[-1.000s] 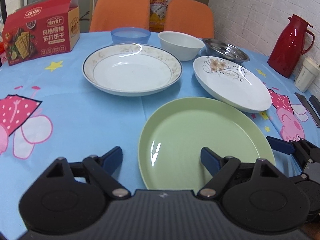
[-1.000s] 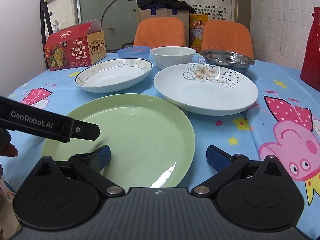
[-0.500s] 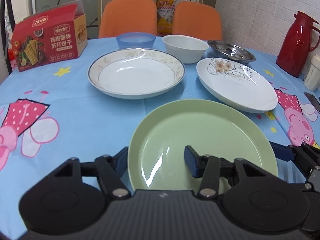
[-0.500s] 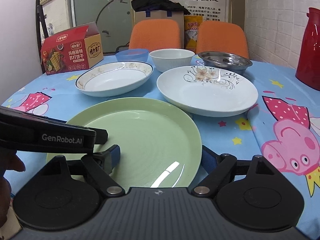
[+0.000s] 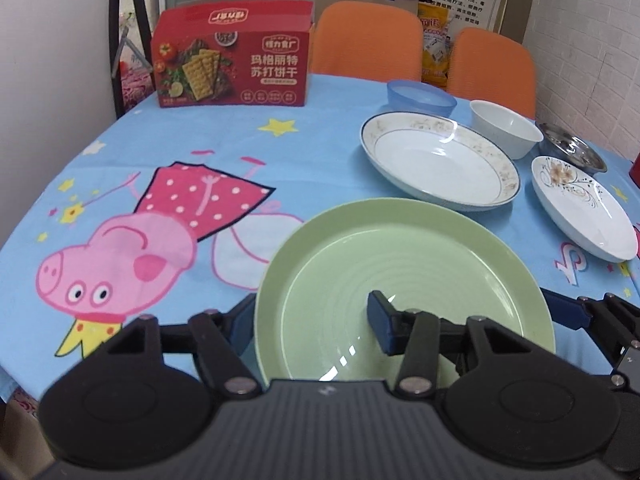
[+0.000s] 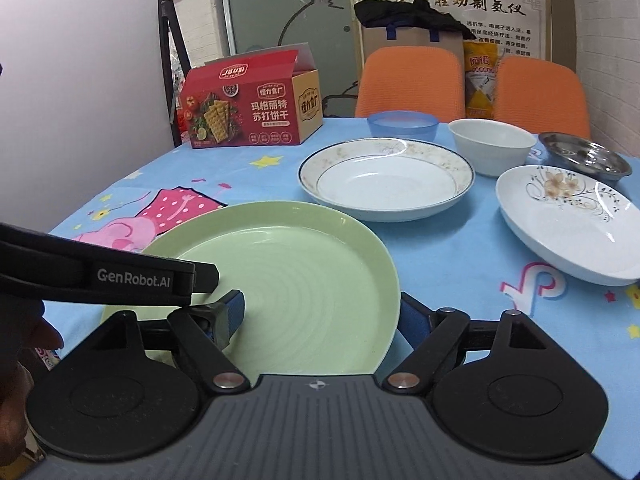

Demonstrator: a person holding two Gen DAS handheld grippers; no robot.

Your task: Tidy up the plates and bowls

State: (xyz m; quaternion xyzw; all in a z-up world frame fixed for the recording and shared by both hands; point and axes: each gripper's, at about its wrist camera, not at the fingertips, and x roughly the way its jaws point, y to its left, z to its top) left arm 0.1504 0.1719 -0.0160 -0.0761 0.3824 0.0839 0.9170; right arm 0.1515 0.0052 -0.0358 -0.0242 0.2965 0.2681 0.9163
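A green plate (image 5: 404, 280) lies near the table's front edge; it also shows in the right wrist view (image 6: 288, 292). My left gripper (image 5: 312, 324) straddles its left rim, one finger under the rim and one over the plate. My right gripper (image 6: 320, 316) straddles its right rim the same way. Both look closed on the plate. Behind stand a gold-rimmed white plate (image 5: 438, 162), a flower-patterned white plate (image 5: 580, 208), a white bowl (image 5: 504, 128), a blue bowl (image 5: 420, 98) and a steel bowl (image 5: 572, 152).
A red cracker box (image 5: 232, 68) stands at the back left of the blue cartoon tablecloth (image 5: 160, 184). Two orange chairs (image 5: 368, 36) are behind the table. The left gripper's body (image 6: 100, 276) crosses the right wrist view at the left.
Both grippers have narrowed from open onto the green plate's rims. The left view has swung to the left, and the plate seems tilted up and shifted left.
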